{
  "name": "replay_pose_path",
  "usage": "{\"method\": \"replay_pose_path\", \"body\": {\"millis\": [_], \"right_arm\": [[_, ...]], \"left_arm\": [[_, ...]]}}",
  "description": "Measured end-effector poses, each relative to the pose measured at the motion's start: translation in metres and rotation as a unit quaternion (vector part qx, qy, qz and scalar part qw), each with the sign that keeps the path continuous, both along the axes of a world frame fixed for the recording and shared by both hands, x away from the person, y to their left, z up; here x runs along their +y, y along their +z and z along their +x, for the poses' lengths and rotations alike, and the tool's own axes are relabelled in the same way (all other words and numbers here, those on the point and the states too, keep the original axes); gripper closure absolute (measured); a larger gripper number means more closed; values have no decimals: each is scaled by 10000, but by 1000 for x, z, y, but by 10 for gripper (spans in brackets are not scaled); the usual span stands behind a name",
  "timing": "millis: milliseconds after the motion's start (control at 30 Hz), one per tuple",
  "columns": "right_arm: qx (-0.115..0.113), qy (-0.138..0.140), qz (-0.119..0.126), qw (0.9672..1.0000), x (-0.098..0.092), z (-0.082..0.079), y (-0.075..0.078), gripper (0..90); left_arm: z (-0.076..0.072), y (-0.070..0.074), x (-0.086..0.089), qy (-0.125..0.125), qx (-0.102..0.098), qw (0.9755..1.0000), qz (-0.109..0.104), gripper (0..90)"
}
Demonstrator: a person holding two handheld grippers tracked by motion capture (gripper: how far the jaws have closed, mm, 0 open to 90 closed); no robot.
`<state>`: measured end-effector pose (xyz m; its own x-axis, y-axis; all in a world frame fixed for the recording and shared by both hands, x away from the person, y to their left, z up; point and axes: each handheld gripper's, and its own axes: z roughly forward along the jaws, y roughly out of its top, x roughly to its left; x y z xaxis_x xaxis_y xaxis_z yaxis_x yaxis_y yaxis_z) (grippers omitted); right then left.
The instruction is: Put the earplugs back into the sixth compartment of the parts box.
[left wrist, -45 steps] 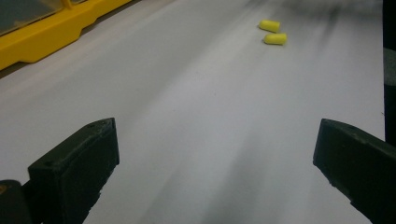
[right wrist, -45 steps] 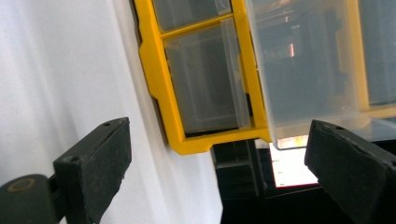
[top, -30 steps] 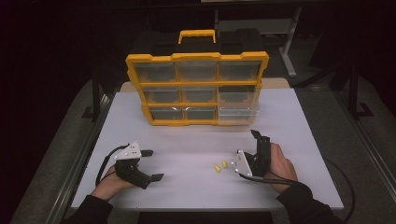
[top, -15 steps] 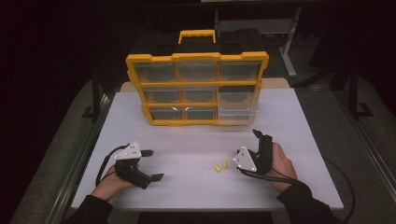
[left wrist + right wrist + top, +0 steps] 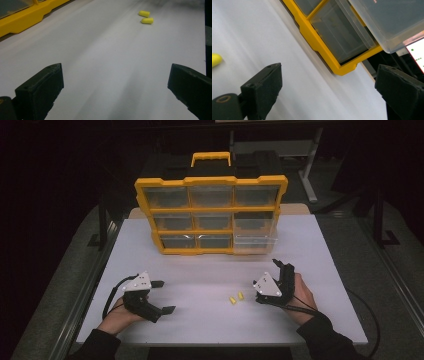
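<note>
Two small yellow earplugs (image 5: 235, 297) lie side by side on the white table (image 5: 200, 270), between my two grippers. My left gripper (image 5: 165, 296) rests at the front left, open, with its jaws pointing right toward the earplugs (image 5: 147, 21); nothing is between the left gripper's (image 5: 115, 85) jaws. At the front right sits my right gripper (image 5: 270, 276), just right of the plugs. The right gripper (image 5: 329, 87) is open and faces the yellow organizer's lower right corner (image 5: 337, 67), with one plug (image 5: 215, 60) at its left edge.
A yellow organizer (image 5: 210, 215) with clear drawers and a yellow handle stands upright at the back middle of the table. Its bottom right clear drawer (image 5: 256, 240) is pulled out toward me. Dark floor and metal frame legs surround the table.
</note>
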<state>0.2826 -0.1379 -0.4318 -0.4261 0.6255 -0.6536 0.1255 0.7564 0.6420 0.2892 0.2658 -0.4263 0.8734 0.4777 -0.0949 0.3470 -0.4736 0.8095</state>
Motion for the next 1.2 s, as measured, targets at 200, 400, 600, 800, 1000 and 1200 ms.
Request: {"method": "replay_pose_path", "body": {"millis": [200, 400, 600, 800, 1000, 1200], "right_arm": [[158, -42, 289, 9994, -3, 2, 2, 70], [368, -107, 661, 9971, -7, 5, 3, 69], [600, -127, 1027, 9928, -11, 7, 5, 69], [886, -174, 1462, 9851, -17, 11, 6, 70], [1102, -180, 1841, 9765, -23, 15, 8, 70], [1353, -217, 2246, 9648, -29, 19, 9, 70]], "left_arm": [[0, 0, 0, -3, 1, 10000, -1, 0], [0, 0, 0, -5, 2, 10000, 0, 0], [0, 0, 0, -9, 6, 10000, 4, 0], [0, 0, 0, -15, 7, 10000, 8, 0], [0, 0, 0, -23, 5, 10000, 14, 0], [0, 0, 0, -27, 6, 10000, 18, 0]]}}
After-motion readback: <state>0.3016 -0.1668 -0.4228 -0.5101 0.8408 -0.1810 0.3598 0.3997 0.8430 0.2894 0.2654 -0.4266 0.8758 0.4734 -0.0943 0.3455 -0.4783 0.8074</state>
